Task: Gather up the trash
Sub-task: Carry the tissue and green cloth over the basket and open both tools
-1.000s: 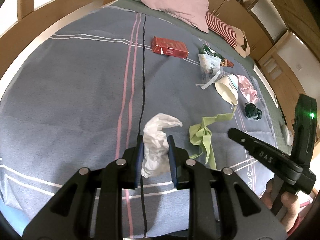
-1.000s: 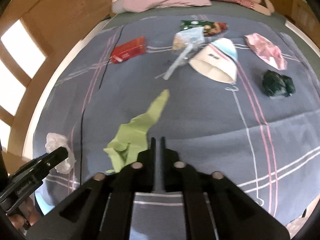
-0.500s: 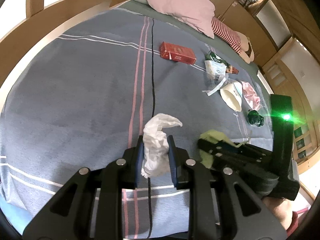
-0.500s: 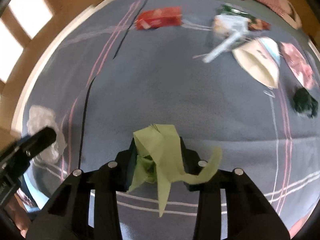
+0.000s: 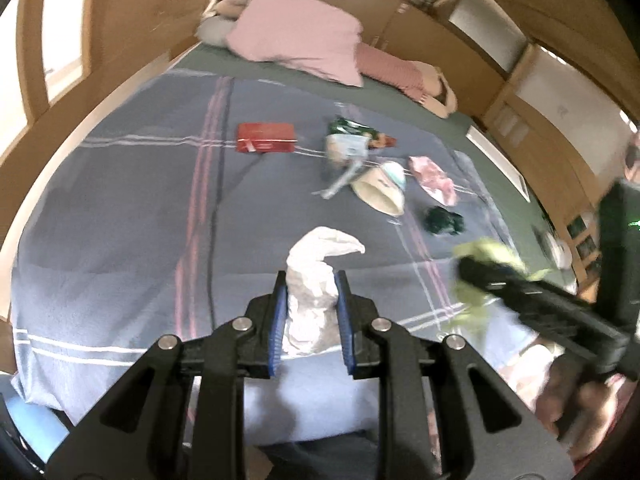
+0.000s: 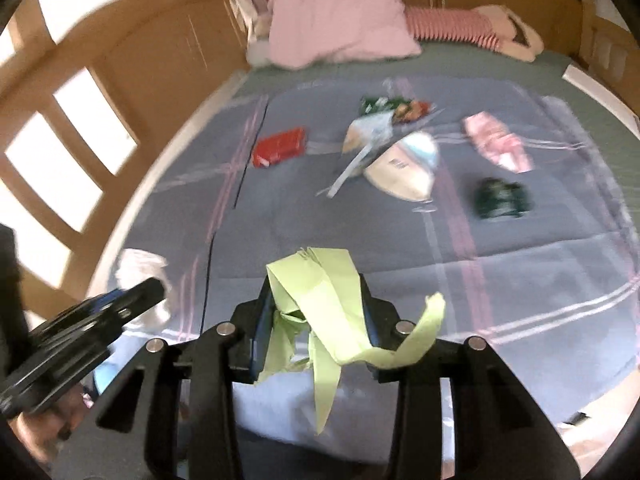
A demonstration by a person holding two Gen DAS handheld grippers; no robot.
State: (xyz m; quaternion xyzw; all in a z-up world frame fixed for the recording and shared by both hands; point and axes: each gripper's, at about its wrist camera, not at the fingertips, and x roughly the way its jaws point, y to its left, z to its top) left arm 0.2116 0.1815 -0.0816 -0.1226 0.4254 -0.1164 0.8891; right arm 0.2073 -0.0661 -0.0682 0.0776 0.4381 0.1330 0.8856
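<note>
Trash litters a grey blanket (image 5: 120, 220): a tipped paper cup (image 5: 380, 194), its inside unclear, and a red box (image 5: 266, 138). Left gripper (image 5: 310, 300) clamps white tissue (image 5: 316, 280); right gripper (image 6: 316, 312) clamps green paper (image 6: 320, 284), both lifted.

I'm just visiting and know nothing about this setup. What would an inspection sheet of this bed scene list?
Surface: grey-blue striped blanket on a bed.
Job's things: white crumpled tissue, light green paper strip, both lifted.
Clutter: red box, snack packets, paper cup, pink wrapper, dark green wad.
Grippers: left gripper clamps the tissue; right gripper clamps the strip.
Cables: nothing seen.
Surroundings: pink pillow, wooden walls.
</note>
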